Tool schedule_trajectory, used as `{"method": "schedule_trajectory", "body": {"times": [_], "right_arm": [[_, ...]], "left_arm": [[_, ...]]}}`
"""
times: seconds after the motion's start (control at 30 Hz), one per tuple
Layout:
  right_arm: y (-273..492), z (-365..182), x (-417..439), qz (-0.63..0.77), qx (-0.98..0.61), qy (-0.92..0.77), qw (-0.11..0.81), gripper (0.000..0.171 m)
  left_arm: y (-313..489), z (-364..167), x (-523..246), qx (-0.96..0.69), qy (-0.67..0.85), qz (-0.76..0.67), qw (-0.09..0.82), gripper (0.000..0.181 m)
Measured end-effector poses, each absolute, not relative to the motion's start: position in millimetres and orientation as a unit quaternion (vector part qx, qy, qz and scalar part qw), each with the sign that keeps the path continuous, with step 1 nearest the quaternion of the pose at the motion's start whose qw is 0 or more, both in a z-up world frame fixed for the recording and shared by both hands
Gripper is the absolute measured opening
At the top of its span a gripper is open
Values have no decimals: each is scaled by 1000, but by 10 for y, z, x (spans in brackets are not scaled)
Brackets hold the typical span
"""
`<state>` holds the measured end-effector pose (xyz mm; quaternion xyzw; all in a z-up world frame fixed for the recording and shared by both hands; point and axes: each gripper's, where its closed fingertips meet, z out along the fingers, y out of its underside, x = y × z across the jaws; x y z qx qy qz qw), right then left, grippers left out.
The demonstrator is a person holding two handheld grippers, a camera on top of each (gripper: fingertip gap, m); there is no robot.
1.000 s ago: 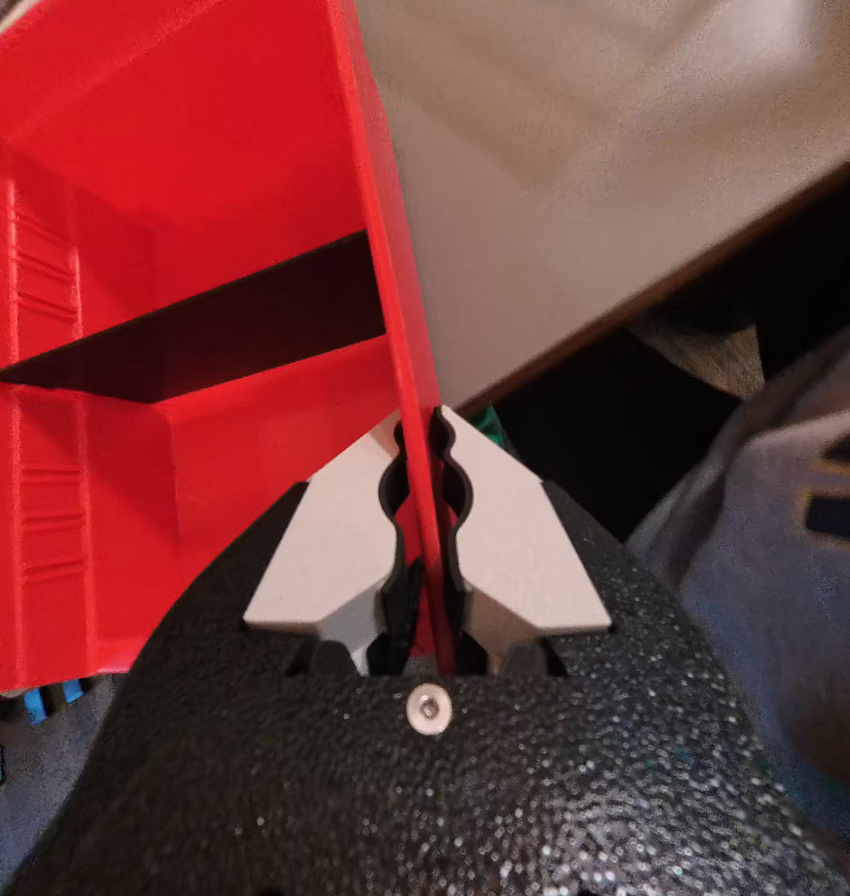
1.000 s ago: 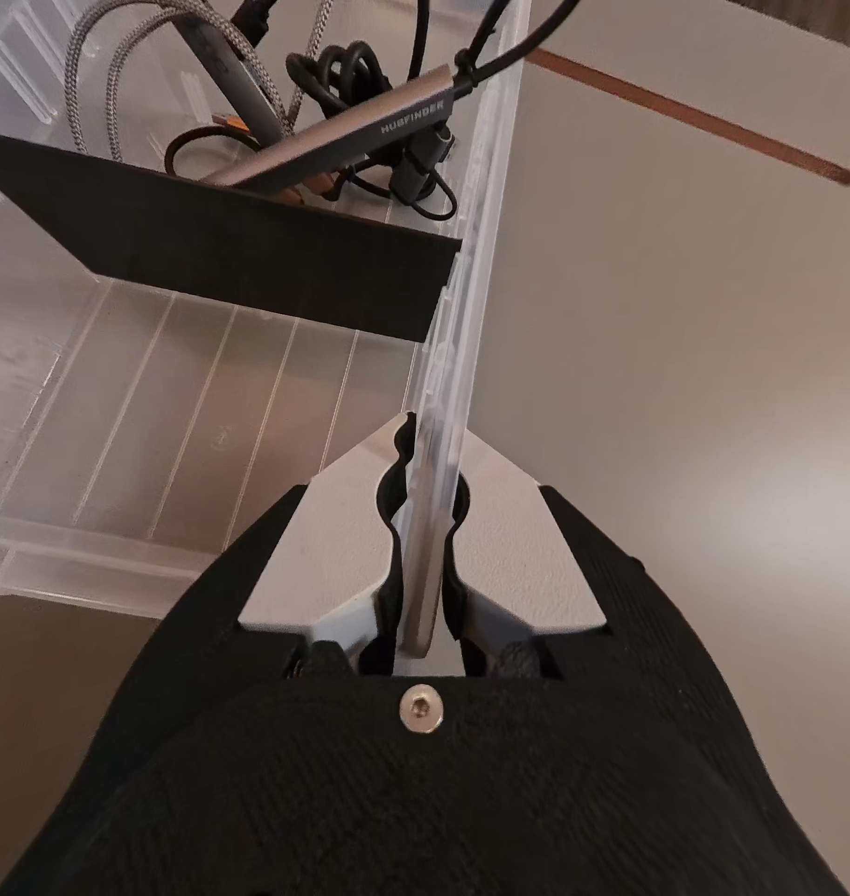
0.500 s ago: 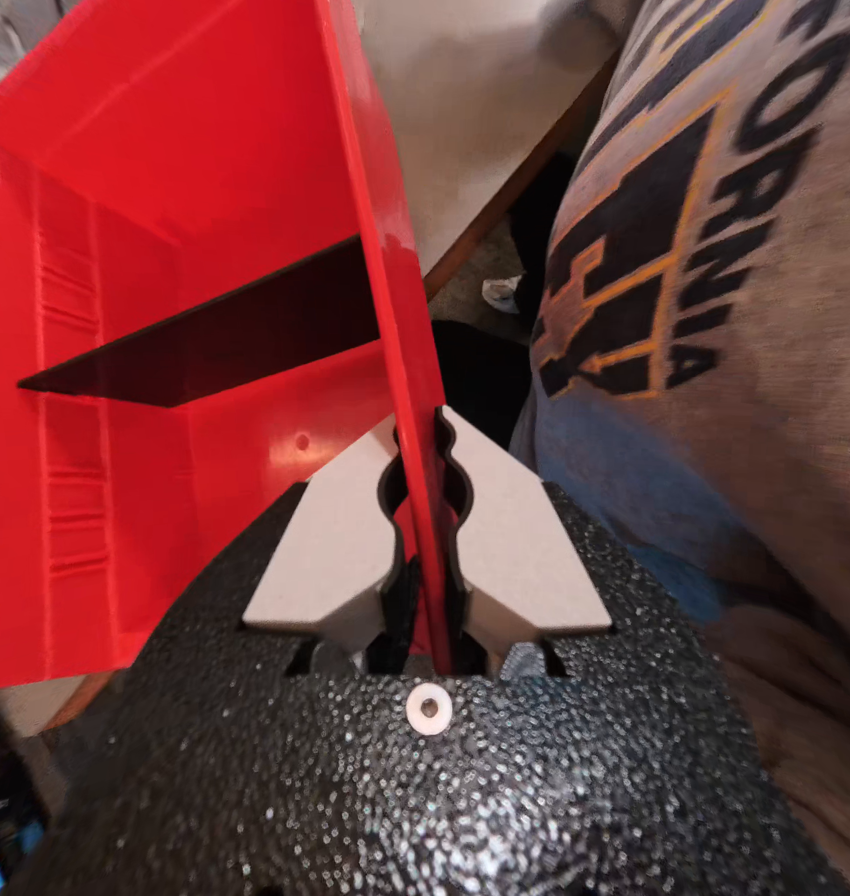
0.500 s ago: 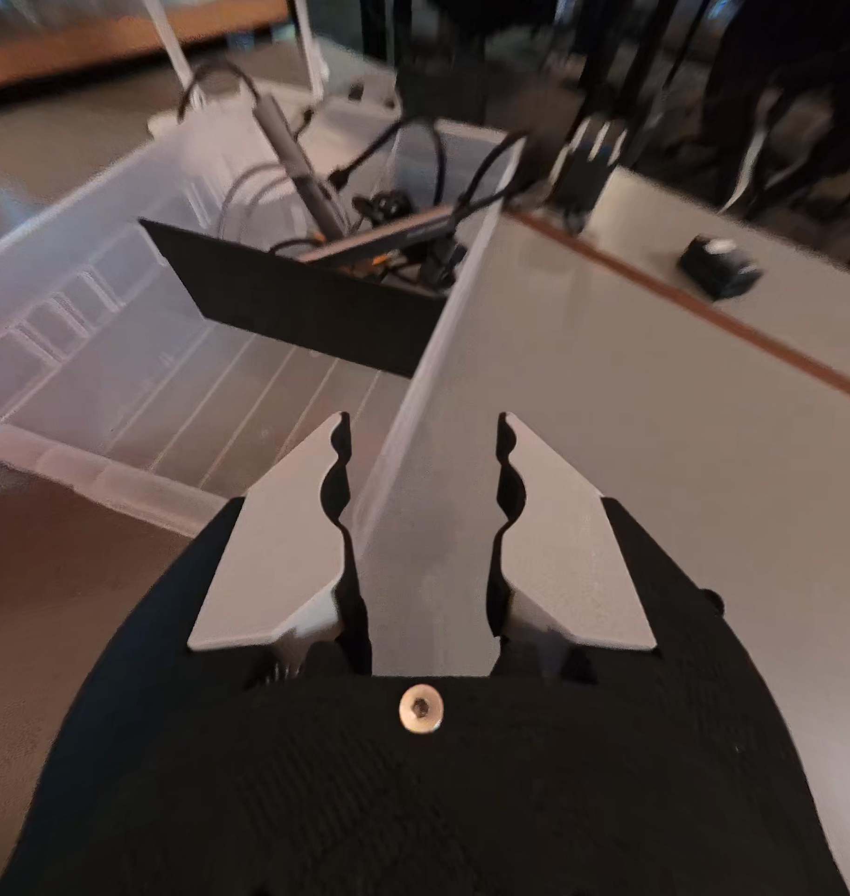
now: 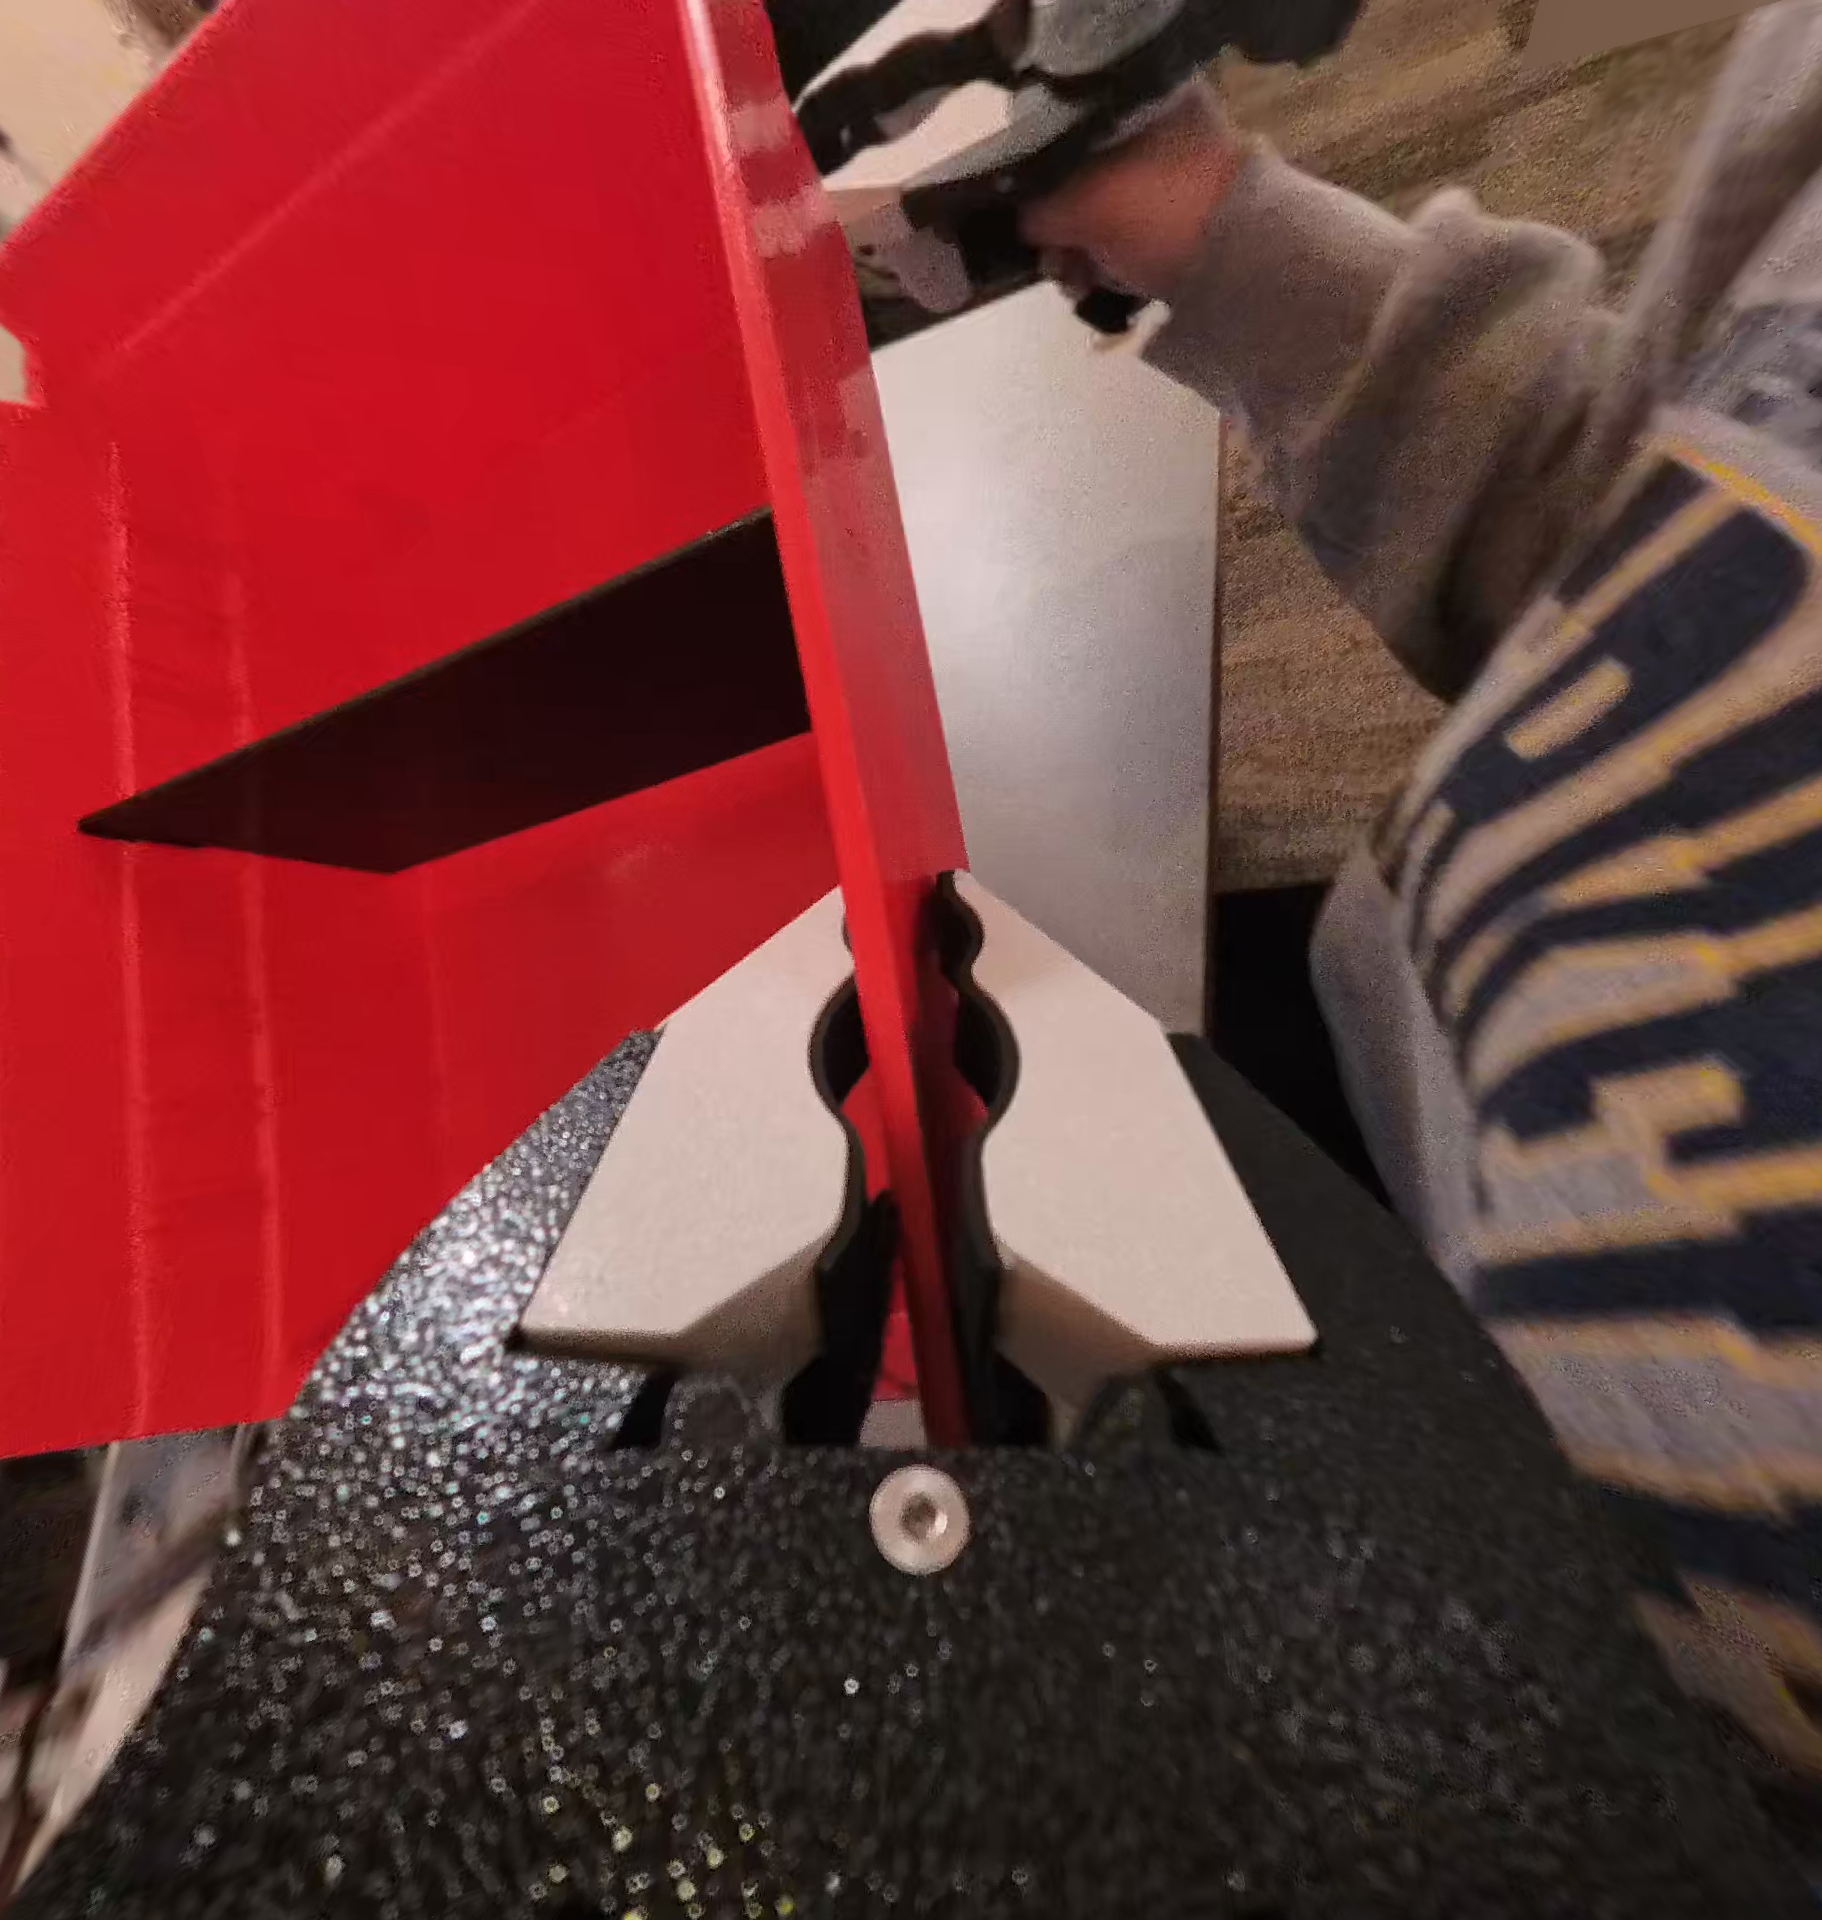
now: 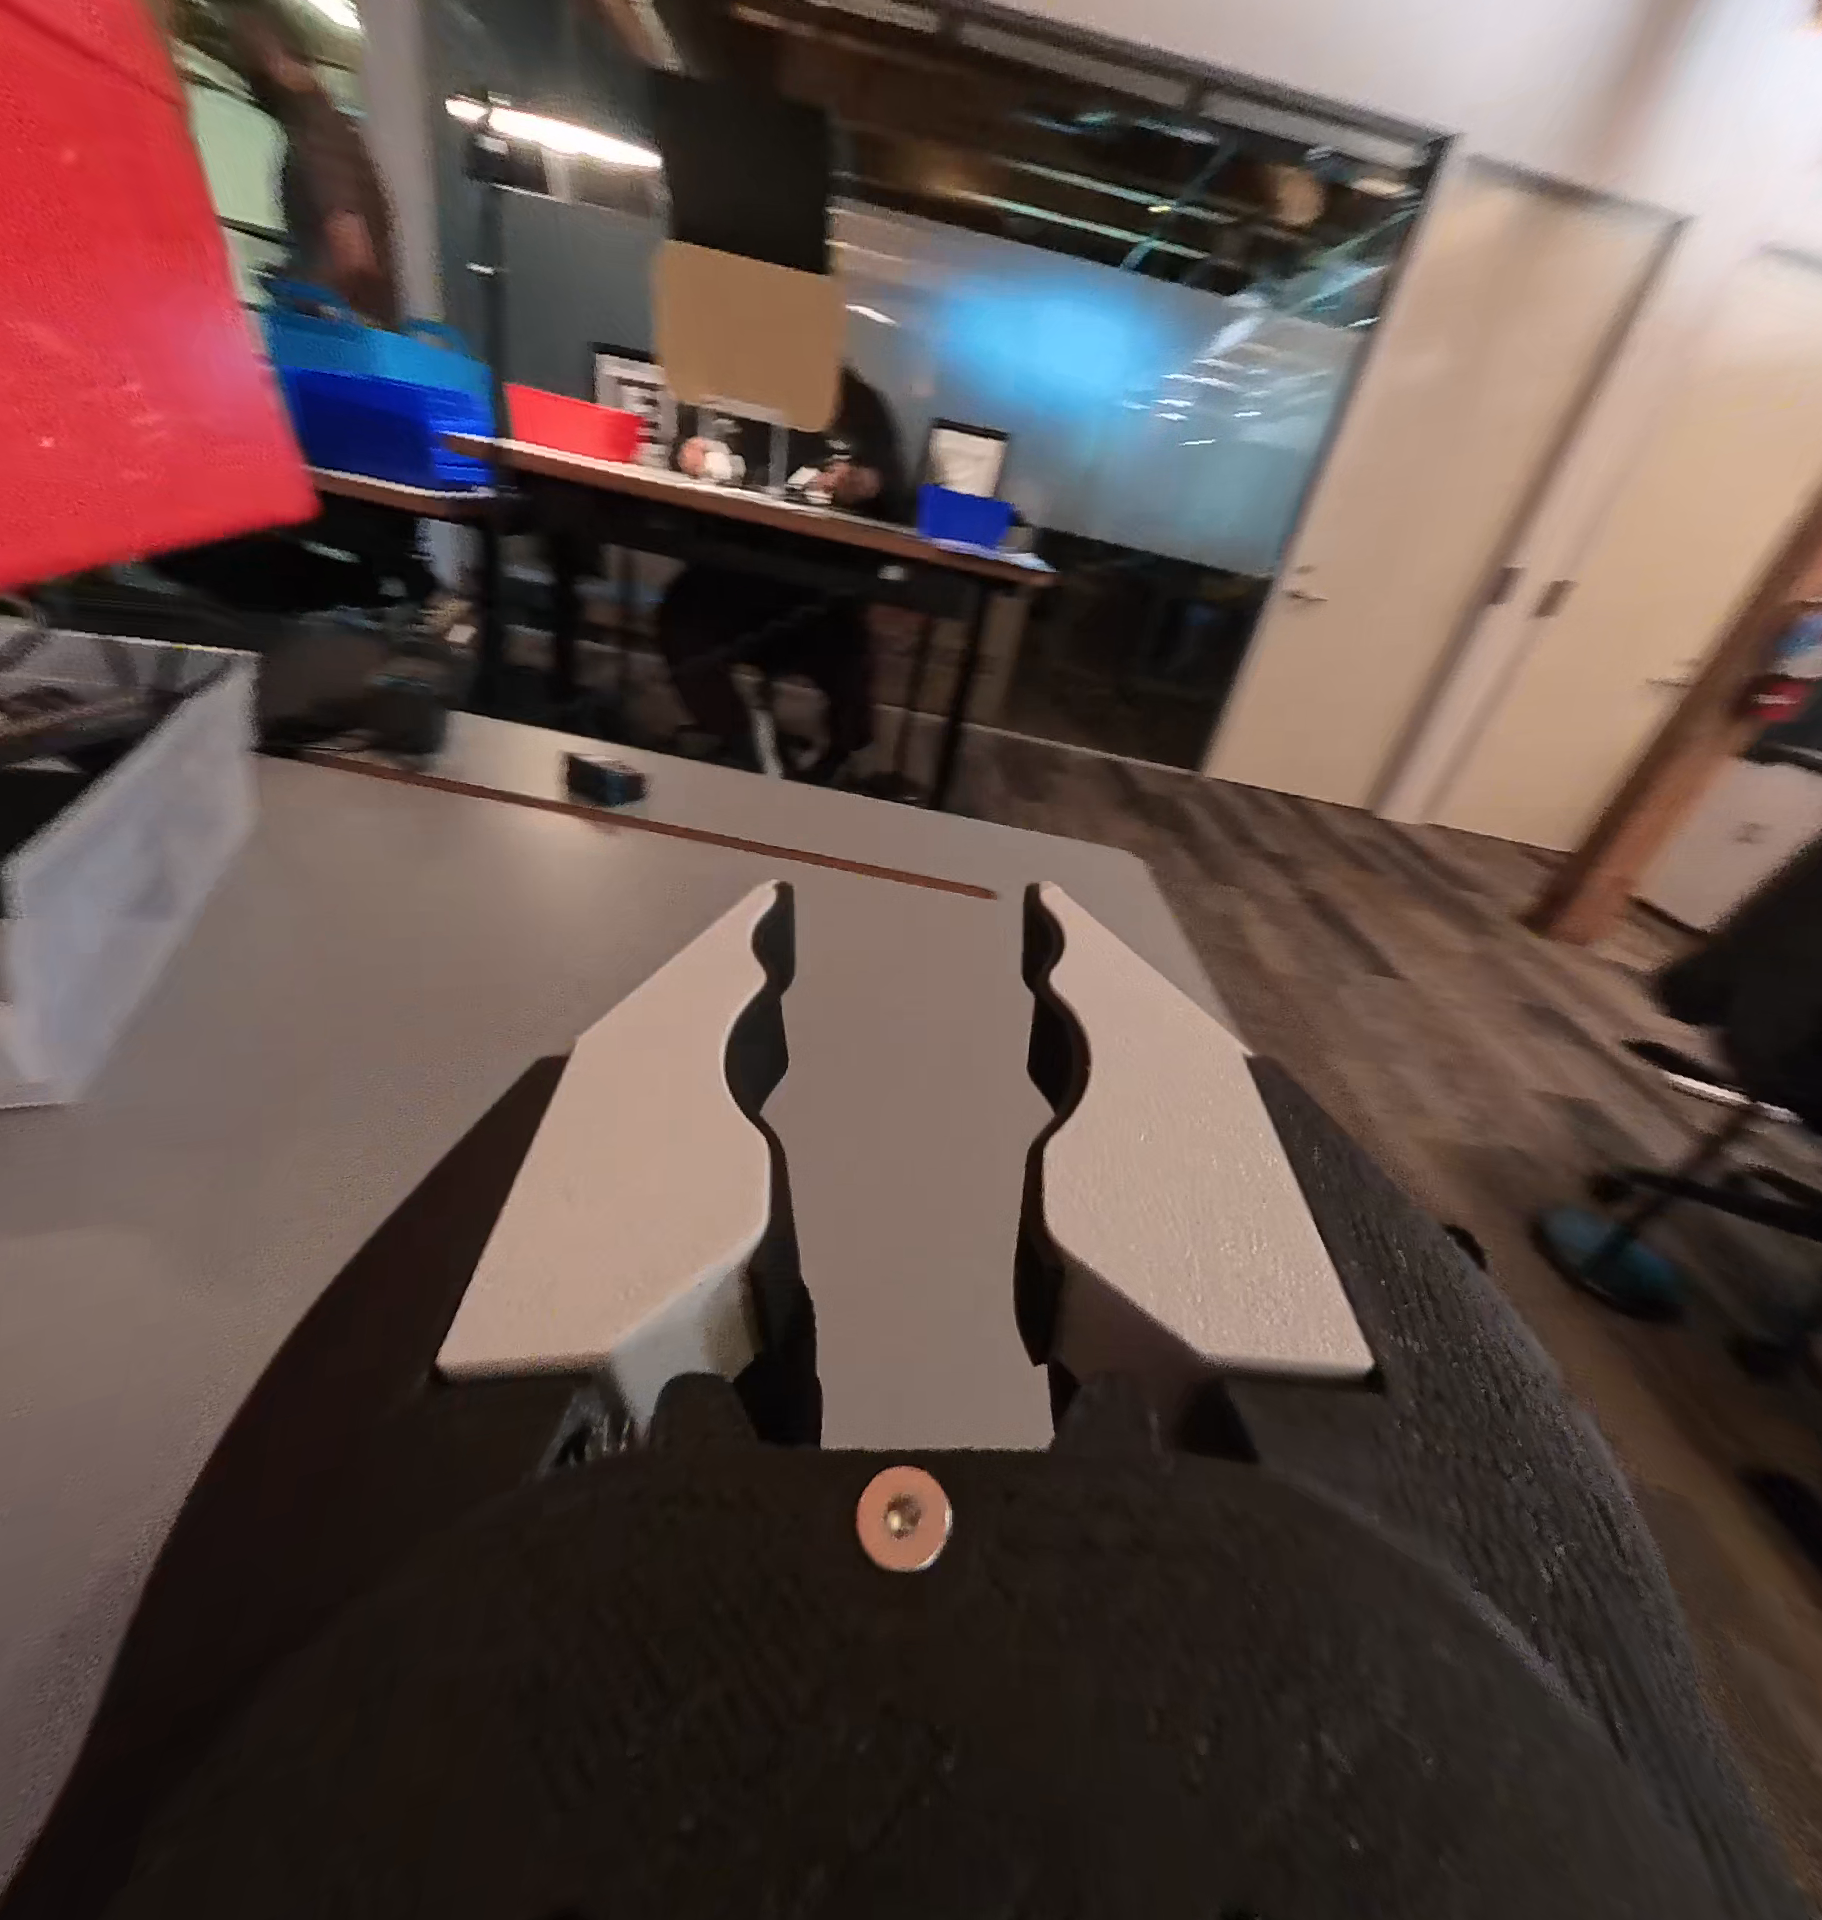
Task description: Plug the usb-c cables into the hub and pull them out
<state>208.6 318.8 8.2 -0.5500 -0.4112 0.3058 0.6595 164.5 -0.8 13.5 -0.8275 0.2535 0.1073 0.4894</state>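
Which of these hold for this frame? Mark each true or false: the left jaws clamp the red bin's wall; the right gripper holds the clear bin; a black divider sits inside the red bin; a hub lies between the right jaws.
1. The left gripper has its jaws shut on the red bin wall. True.
2. The right gripper holds the clear bin. False: its jaws are open and empty, and the clear bin sits on the table off to the left.
3. A black divider sits inside the red bin. True.
4. A hub lies between the right jaws. False: only bare table shows there.
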Motion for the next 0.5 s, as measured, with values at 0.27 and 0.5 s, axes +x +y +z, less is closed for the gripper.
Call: {"method": "schedule_trajectory", "body": {"times": [0.27,0.5], "right_arm": [[3783,-91,2988,257,-602,-330,681,40],[3731,-183,2750,315,-597,-346,652,40]], "left_arm": [[1839,-455,1896,-853,293,51,428,8],[2547,-1025,1717,-887,231,88,391,10]]}}
